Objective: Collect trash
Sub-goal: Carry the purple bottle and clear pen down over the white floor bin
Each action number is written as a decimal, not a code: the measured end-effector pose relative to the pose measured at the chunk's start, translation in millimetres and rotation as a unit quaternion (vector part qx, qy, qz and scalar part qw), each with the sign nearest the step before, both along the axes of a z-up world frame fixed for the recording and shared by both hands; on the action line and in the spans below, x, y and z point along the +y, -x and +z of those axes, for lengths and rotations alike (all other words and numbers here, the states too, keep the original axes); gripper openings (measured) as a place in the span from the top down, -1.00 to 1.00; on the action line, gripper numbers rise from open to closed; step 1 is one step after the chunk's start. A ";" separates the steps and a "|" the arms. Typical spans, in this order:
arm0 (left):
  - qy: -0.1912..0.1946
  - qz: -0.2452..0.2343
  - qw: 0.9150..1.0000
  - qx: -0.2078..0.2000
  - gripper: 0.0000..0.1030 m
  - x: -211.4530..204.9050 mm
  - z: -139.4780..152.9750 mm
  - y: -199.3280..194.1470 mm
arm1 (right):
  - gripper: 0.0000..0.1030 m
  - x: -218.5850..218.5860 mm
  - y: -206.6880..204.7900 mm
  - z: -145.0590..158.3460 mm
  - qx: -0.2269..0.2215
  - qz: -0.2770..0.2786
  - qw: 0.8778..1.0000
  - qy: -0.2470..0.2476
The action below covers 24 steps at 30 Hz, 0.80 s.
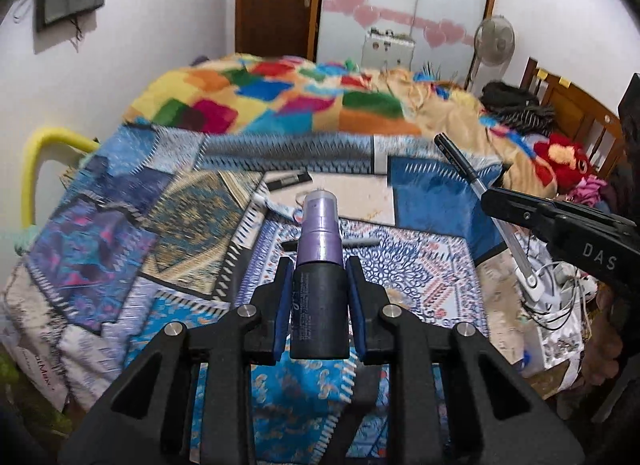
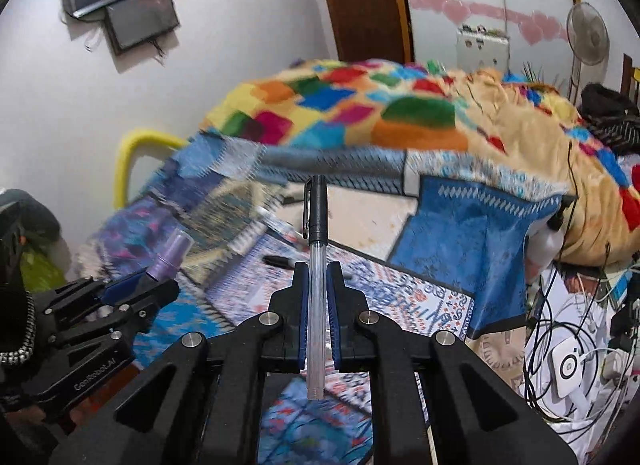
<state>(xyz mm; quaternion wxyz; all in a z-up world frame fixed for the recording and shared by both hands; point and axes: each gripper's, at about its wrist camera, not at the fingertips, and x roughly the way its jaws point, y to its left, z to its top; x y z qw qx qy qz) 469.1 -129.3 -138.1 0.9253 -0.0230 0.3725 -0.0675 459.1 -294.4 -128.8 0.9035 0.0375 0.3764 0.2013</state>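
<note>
Purple plastic marks the small spray bottle (image 1: pixel 318 265) that the left gripper (image 1: pixel 319 305) grasps by its dark lower body, cap pointing forward, held above the patchwork bedcover (image 1: pixel 120 233). The right gripper (image 2: pixel 318 317) is clenched on a clear-barrelled pen (image 2: pixel 316 285) with a black cap, gripped around mid-barrel so both ends stick out past the pads. Both pieces of trash are off the bed and in the tongs. A dark marker (image 2: pixel 280 260) lies on the patterned cloth below, apparently uncollected.

The likeliest failure, as I judge it, is the pen slipping or pivoting: the barrel is smooth and thin, and the pads touch only a short stretch of it, so a quick swing could rotate it out. The bottle is round and could slide lengthwise if the squeeze eases. With both grippers full, neither can take the marker until something is dropped off. No bin shows clearly in either view.

Room is tight. The two grippers sit close together, the pen's capped end reaching toward the left gripper's side, so they could clash. To the right lies a tangle of cables (image 2: pixel 560 345) that could snag the pen. The heaped multicoloured blanket (image 1: pixel 300 101) blocks the far side; a yellow rail (image 1: pixel 36 169) bounds the left edge. The open space is upward and back toward the person.
</note>
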 end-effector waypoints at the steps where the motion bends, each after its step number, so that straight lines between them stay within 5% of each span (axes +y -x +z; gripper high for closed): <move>1: 0.001 0.002 1.000 -0.006 0.51 2.2 6.3 6.5 | 0.84 2.4 7.7 9.4 -0.008 0.005 1.000 -0.004; 14: 0.015 0.047 0.995 -0.090 0.51 55.3 95.3 130.2 | 0.84 44.8 100.3 84.0 -0.073 0.068 0.994 -0.037; 24: 0.020 0.104 0.988 -0.111 0.51 118.9 111.7 209.6 | 0.84 99.1 154.0 94.5 -0.079 0.126 0.988 -0.044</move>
